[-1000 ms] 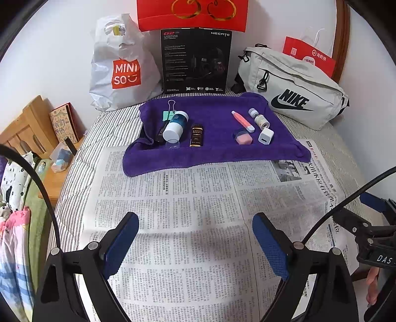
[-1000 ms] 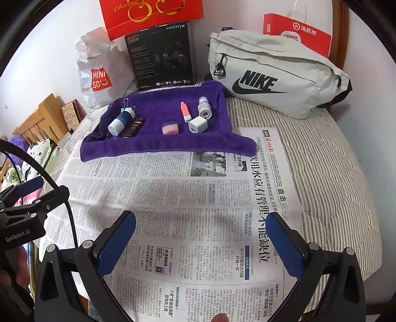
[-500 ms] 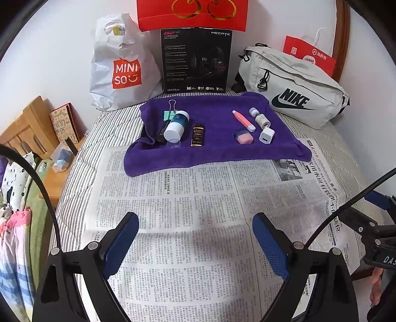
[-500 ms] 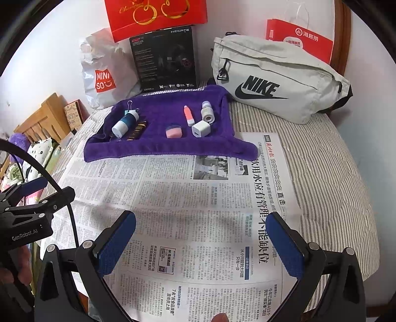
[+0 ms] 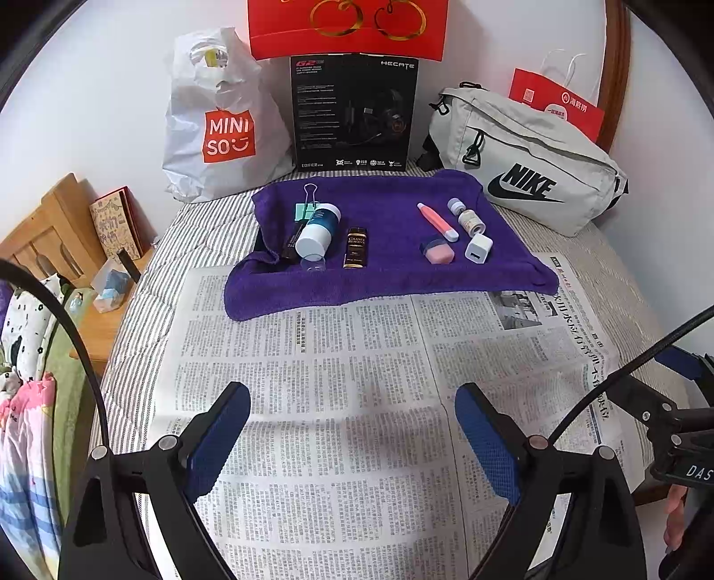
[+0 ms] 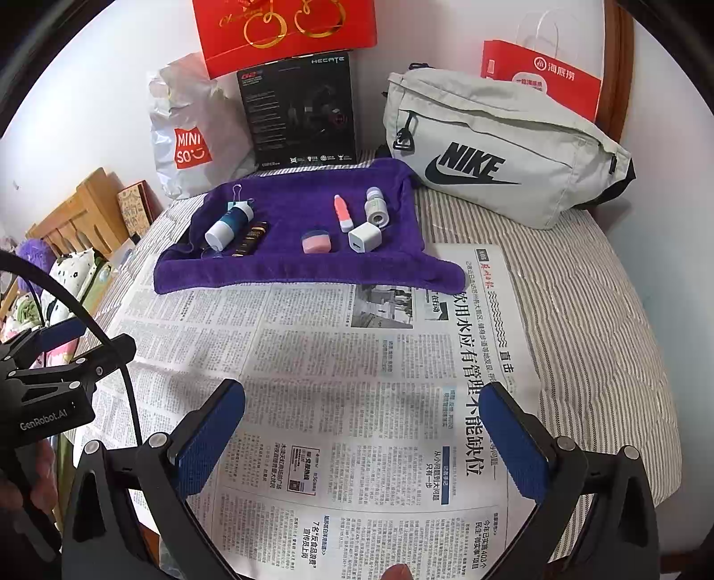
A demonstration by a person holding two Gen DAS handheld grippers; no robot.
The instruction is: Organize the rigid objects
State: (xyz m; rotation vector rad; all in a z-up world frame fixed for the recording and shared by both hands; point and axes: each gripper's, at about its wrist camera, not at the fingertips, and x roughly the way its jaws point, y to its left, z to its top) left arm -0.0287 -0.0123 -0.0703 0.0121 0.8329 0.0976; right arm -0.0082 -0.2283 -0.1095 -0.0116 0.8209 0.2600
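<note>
A purple towel [image 5: 392,276] [image 6: 294,267] lies at the far end of the bed with small rigid items on it. On its left are a blue-and-white bottle [image 5: 317,228] [image 6: 228,225], a green binder clip [image 5: 308,206] and a dark brown tube [image 5: 356,247] [image 6: 251,238]. On its right are a pink pen [image 5: 437,221] [image 6: 342,213], a small vial [image 5: 466,216] [image 6: 375,206], a pink jar [image 5: 438,250] [image 6: 317,241] and a white charger cube [image 5: 478,247] [image 6: 365,236]. My left gripper [image 5: 352,439] and right gripper [image 6: 363,441] hang open over the newspaper [image 5: 339,401] [image 6: 339,401], well short of the towel, holding nothing.
Behind the towel stand a white Miniso bag [image 5: 218,129], a black box [image 5: 354,111], a red gift bag [image 5: 348,26] and a grey Nike waist bag [image 5: 526,174] [image 6: 500,147]. A wooden bedside stand [image 5: 58,241] with clutter sits to the left. The striped mattress drops off at right.
The right wrist view has shifted slightly, bringing the towel a little nearer the middle. The left gripper is unmoved and both stay open.
</note>
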